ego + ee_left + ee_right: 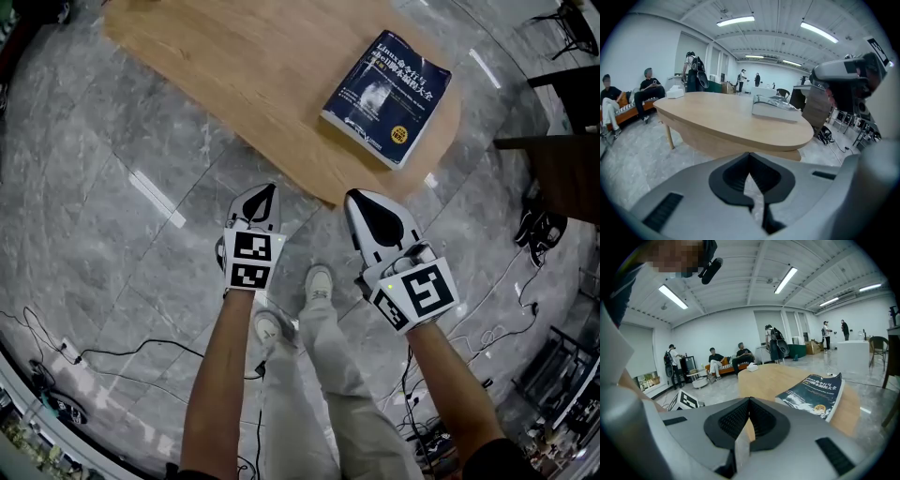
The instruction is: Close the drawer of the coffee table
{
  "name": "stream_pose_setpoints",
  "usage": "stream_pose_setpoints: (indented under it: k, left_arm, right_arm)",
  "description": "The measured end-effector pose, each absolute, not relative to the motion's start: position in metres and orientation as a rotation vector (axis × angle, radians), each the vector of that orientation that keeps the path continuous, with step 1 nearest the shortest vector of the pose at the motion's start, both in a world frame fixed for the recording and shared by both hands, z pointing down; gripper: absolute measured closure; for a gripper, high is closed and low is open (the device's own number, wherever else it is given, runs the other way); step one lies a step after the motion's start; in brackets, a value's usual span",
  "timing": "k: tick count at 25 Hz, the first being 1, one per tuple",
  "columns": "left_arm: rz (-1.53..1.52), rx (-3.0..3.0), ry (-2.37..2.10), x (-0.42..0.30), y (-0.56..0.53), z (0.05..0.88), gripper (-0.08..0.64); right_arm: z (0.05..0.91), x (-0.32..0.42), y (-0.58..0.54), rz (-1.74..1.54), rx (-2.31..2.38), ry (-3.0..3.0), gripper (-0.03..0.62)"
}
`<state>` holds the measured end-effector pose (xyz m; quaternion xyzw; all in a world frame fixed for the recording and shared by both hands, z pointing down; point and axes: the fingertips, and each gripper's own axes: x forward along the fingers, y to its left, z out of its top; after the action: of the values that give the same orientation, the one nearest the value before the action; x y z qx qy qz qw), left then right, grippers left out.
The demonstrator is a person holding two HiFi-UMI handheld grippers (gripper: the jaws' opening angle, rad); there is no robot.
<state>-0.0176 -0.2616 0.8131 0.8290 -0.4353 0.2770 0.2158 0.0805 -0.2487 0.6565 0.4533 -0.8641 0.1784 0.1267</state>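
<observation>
Book marked "Linux" lies on coffee table; fingers of left gripper, right gripper closed.

We see a dark blue book lying flat at the far right, cover up. Black cables trail over the grey stone floor at near left, and two people sit far off
</observation>
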Motion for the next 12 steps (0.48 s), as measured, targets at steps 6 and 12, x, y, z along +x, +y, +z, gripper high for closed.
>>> stream_pose_setpoints:
  k: [6,12]
  left_arm:
    - [0.735,2.326,-1.221,-0.019,-0.258,0.768,0.558]
    - [0.685,2.375,-1.209,-0.002,-0.252,0.702,0.558]
  right_arm:
    - [0.626,0.075,-0.241,0.497,1.318,-2.532,0.580]
    - [0.587,0.078,-0.234,0.497,1.327,-2.532,0.581]
